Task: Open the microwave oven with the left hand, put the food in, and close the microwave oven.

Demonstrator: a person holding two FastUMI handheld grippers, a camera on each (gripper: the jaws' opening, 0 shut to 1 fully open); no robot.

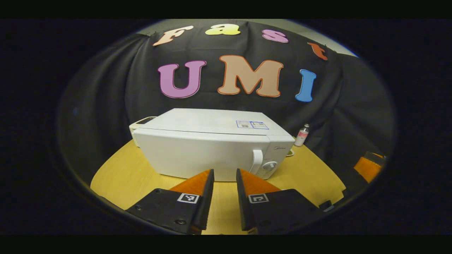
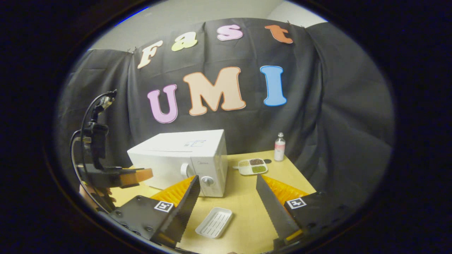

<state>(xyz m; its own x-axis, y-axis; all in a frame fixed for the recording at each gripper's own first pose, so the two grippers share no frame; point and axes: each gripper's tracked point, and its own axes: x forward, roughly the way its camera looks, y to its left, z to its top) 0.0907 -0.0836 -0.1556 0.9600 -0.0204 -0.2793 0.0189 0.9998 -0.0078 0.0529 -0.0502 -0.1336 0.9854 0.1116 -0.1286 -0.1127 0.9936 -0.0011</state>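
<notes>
A white microwave [image 1: 212, 148] stands on the round wooden table [image 1: 120, 176], door shut, with its handle [image 1: 257, 161] and knob [image 1: 270, 165] at the right end of the front. My left gripper [image 1: 225, 171] hovers just in front of the door, left of the handle, open by a narrow gap and holding nothing. In the right gripper view the microwave [image 2: 183, 155] sits left of centre, and a divided dish of food [image 2: 252, 166] lies on the table to its right. My right gripper [image 2: 227, 180] is wide open and empty above the table, well short of the dish.
A small bottle [image 2: 279, 147] stands behind the food dish near the cloth wall. A white ribbed tray [image 2: 214, 222] lies on the table [image 2: 247, 201] below my right gripper. The left gripper [image 2: 141, 175], held by a hand [image 2: 91, 194], reaches in beside the microwave's front.
</notes>
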